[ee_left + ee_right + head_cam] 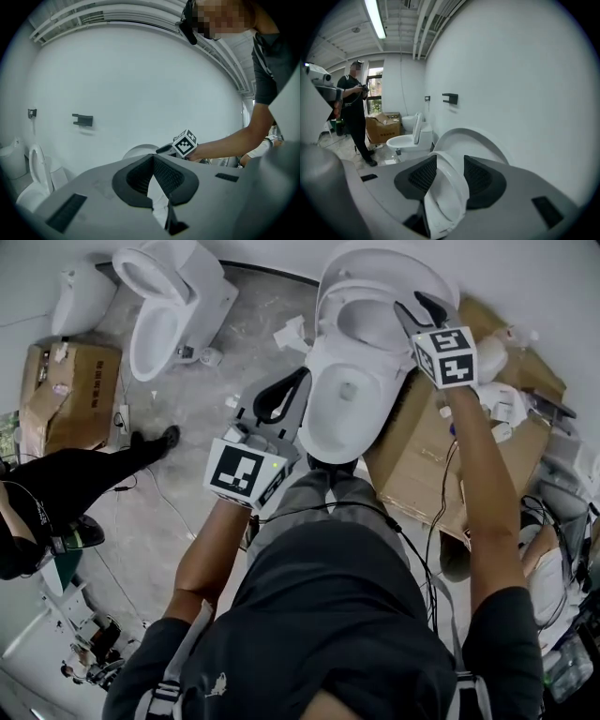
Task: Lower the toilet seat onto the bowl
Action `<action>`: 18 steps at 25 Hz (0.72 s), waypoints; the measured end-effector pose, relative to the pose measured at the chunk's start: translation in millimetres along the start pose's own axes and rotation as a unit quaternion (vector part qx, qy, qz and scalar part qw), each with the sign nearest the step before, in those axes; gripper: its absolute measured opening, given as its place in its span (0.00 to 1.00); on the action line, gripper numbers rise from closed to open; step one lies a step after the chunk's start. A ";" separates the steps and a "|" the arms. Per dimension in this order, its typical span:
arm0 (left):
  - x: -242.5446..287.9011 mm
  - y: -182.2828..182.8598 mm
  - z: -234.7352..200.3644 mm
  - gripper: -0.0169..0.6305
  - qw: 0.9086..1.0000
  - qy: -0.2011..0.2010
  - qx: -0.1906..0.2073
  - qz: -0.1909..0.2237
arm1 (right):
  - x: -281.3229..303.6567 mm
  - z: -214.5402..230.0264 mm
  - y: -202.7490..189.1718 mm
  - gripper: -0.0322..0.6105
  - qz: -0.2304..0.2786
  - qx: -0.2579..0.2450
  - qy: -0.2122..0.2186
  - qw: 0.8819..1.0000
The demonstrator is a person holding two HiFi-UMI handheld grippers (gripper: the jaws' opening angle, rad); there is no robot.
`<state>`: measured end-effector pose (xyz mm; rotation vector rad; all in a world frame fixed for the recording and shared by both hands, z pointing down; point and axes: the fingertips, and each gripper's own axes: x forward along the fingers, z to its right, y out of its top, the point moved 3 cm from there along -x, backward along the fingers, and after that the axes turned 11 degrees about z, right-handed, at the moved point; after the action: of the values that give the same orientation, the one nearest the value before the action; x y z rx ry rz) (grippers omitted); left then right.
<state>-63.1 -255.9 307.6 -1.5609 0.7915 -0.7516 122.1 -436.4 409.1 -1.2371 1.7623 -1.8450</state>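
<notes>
The white toilet (342, 399) stands in front of me, its lid (375, 259) raised against the wall. In the head view the seat (361, 296) leans out from the lid above the bowl. My right gripper (419, 313) is at the seat's upper right rim. In the right gripper view the seat's rim (450, 192) runs between the jaws of the right gripper (450, 157); the jaws stand apart, with a gap beside the right pad. My left gripper (281, 395) hovers by the bowl's left side, its tips together, holding nothing. The left gripper view shows the left gripper (153, 157) shut.
A second toilet (164, 306) stands at the back left beside a cardboard box (70, 390). Flattened cardboard (422, 465) with white parts lies to the right of the bowl. A person in black (56, 493) stands at the left. Cables trail over the floor.
</notes>
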 end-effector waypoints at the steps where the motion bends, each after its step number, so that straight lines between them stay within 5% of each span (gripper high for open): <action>1: -0.6 -1.9 -0.2 0.03 1.000 0.003 -0.004 -0.002 | 6.5 4.0 -8.3 0.31 -0.011 -0.005 0.000 1.000; 10: -4.4 -27.3 2.0 0.03 1.000 0.012 -0.011 -0.022 | 45.9 34.0 -60.7 0.31 -0.067 -0.024 -0.007 0.997; 18: -5.2 -40.9 5.0 0.03 0.999 0.020 -0.016 -0.029 | 38.2 24.0 -65.9 0.26 -0.049 -0.074 -0.007 0.996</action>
<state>-58.6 -244.7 347.4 -1.6075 0.7934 -0.8172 139.7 -466.8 480.8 -1.4115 1.8923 -1.7803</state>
